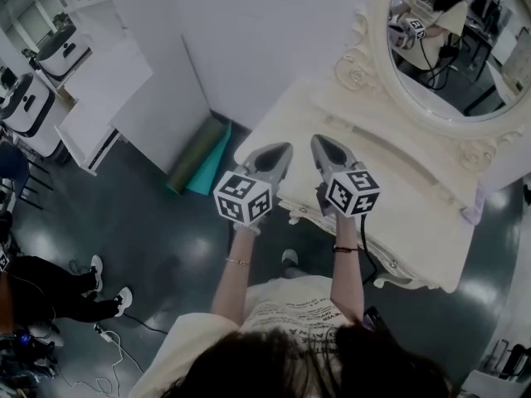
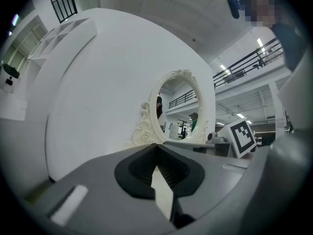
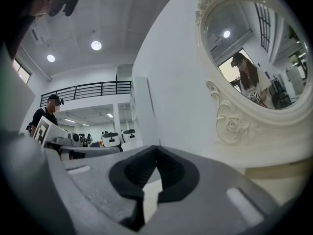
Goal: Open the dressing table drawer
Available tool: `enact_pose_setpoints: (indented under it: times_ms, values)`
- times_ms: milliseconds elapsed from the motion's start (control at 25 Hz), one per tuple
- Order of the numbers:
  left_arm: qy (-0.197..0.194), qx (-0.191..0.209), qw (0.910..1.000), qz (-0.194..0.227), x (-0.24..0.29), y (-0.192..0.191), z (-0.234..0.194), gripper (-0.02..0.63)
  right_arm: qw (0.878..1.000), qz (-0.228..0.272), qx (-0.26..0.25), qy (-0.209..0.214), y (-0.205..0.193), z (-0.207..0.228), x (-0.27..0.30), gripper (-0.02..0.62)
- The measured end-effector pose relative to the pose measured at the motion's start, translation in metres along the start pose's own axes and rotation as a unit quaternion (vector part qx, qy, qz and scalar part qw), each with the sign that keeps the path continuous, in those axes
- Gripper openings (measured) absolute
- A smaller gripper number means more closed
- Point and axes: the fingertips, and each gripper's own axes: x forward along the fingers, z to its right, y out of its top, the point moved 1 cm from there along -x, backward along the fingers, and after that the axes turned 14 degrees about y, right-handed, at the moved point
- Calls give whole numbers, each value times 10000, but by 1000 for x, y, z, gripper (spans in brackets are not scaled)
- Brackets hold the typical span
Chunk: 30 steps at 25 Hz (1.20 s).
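**Dressing table** (image 1: 415, 214): cream, carved, with an oval mirror (image 1: 465, 48) at the back. Its surface is bare.

**Drawer:** belongs to the table's near front face, below the edge of the surface. The head view looks down too steeply to show it, and the grippers cover that edge. No handle can be made out, and neither gripper view shows it.

**Left gripper** (image 1: 284, 150): held level over the near edge of the surface. Jaws clenched together, nothing between them.

**Right gripper** (image 1: 318, 140): just beside the left one, also level and over the near edge. Jaws clenched together, nothing between them.

**Step in hand:** the approach, by the look of it; neither gripper touches the table.

**Next move calls for:** probably lowering one gripper to the front face, finding the handle, releasing the jaws to take it, then pulling straight back toward the person.
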Motion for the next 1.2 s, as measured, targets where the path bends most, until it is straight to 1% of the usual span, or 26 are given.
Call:
enact_pose_setpoints:
  times_ms: [360,560,760,960,1200]
  values:
    - [-62,-92,9998,-134,42,-4,-13,-2,9999,-149,62,-10,-3,34,22,3]
    - [-131,-153,9995,-253,64,-10,-14,-2,9996,-252,111,-96,-8,52,24,3]
    - [-322,-170,9986,-397,84,-18,-6,-2,9986,-353,155,-367,-15,72,17,3]
    - [-514,-210,9961,-687,100,-35,-5,-2,9965,-489,248,-639,-28,86,14,3]
    - [-942,-165,9902,-1018,126,-46,-6,-2,9921,-503,405,-1078,-34,108,14,3]
